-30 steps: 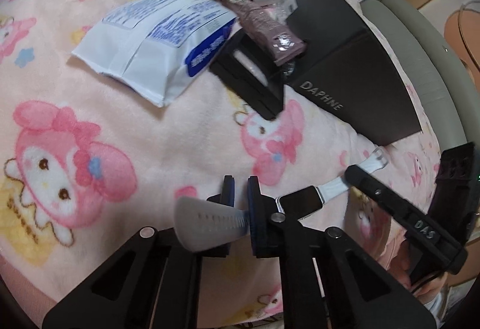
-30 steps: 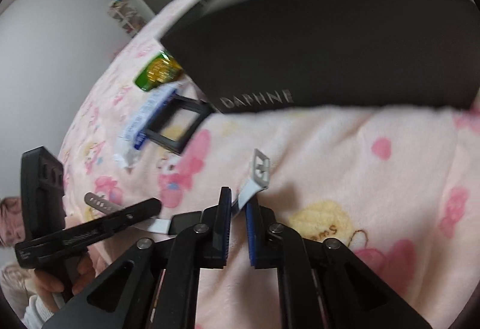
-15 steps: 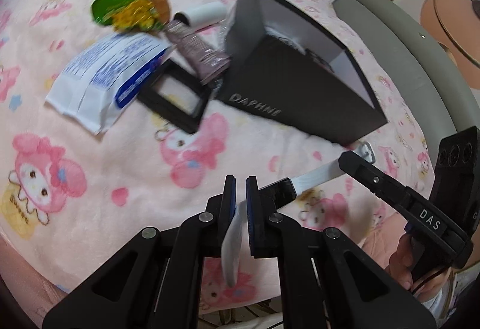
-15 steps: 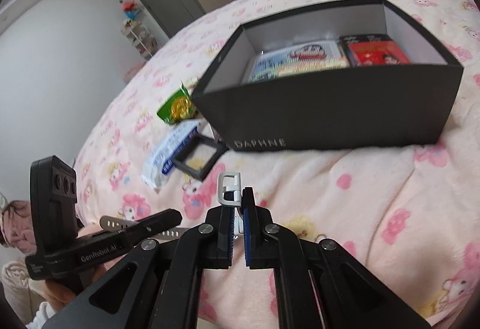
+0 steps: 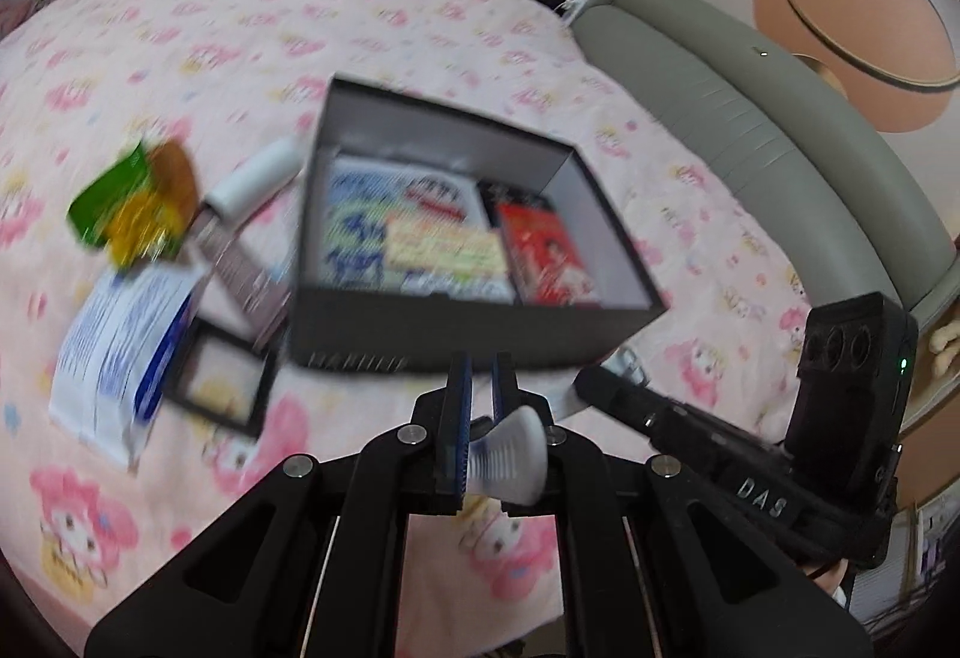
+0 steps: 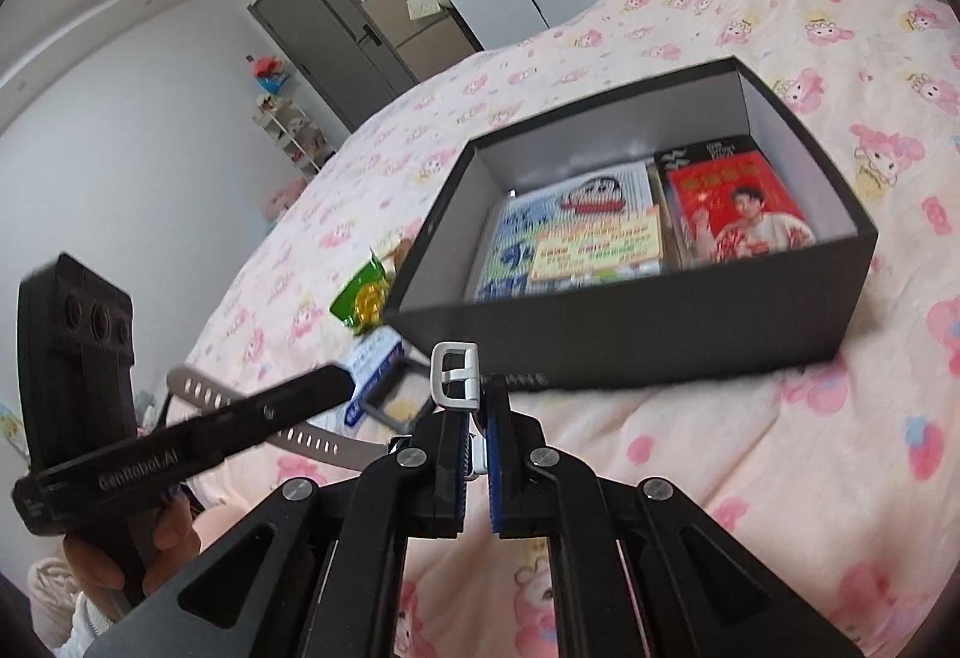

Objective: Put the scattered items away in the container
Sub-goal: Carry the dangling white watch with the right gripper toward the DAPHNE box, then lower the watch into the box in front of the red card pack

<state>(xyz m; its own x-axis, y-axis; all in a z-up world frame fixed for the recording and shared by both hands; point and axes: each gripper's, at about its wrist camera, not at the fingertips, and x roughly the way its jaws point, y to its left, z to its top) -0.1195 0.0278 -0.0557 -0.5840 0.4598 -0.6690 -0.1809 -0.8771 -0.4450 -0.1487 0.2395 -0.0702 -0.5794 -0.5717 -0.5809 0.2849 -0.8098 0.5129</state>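
A white-strapped smartwatch is held in the air between both grippers, in front of the black box [image 5: 468, 340]. My left gripper [image 5: 480, 394] is shut on its holed strap end [image 5: 510, 457]. My right gripper [image 6: 477, 406] is shut on its buckle end [image 6: 454, 373]. The holed strap [image 6: 312, 442] also shows in the right wrist view. The open box [image 6: 630, 340] holds a blue cartoon packet [image 6: 564, 232] and a red packet [image 6: 738, 214]. Left of the box lie a green snack bag [image 5: 132, 202], a white and blue pouch [image 5: 120, 352], a black frame [image 5: 222, 382], a pink tube [image 5: 240, 268] and a white roll [image 5: 252, 178].
Everything rests on a pink cartoon blanket [image 5: 150, 478] over a bed. A grey padded headboard [image 5: 750, 129] runs along the right. A door [image 6: 336, 33] and shelves stand beyond the bed.
Both grippers have lifted the watch off the blanket and risen, so the inside of the box now shows from above.
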